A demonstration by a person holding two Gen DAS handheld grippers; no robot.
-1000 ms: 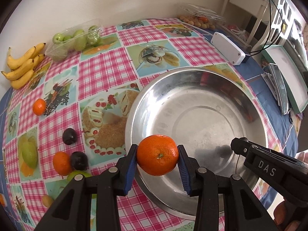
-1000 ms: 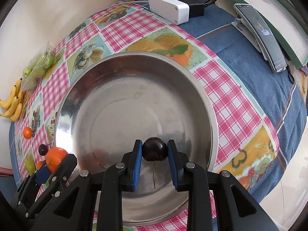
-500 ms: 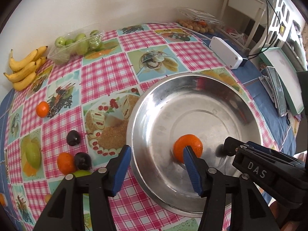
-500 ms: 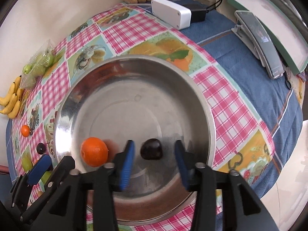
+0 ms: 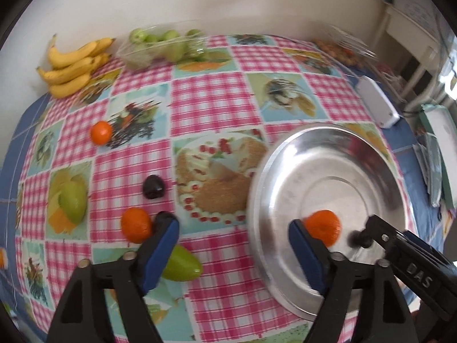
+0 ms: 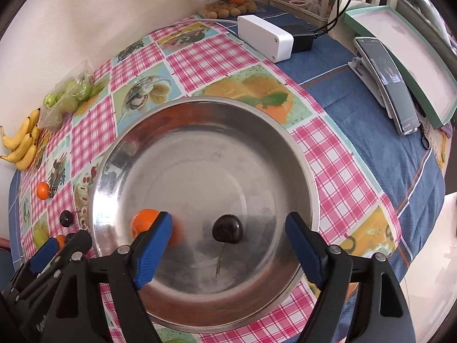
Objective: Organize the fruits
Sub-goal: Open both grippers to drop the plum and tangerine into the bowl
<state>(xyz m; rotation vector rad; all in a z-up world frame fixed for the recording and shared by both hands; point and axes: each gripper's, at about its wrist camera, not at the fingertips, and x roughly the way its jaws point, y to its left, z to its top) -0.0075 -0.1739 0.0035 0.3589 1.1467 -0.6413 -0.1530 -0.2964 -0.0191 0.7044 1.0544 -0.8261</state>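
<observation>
A steel bowl [image 6: 200, 103] stands on the checked tablecloth. On its floor lie an orange [image 5: 324, 227] and a dark cherry [image 6: 227, 228]. My right gripper [image 6: 228, 223] hovers over the bowl with its jaws opening; the cherry lies between the fingers, untouched. My left gripper [image 5: 232, 224] is over the bowl's left rim [image 5: 257, 188], its jaws opening with nothing between them. Loose on the cloth to the left are two oranges [image 5: 101, 132] [image 5: 135, 224], a dark plum [image 5: 153, 187] and a green fruit [image 5: 182, 263].
Bananas [image 5: 71, 65] and a clear tray of green fruit [image 5: 162, 45] sit along the far wall. A white box [image 6: 265, 37], a phone on a stand [image 6: 385, 83], a green-edged tray [image 6: 405, 57] and a punnet of nuts [image 6: 228, 8] lie beyond the bowl on the right.
Both grippers opened wide and let go. The orange and the cherry dropped onto the bowl's floor. My left gripper swung left, bringing the loose fruit into the middle of its view.
</observation>
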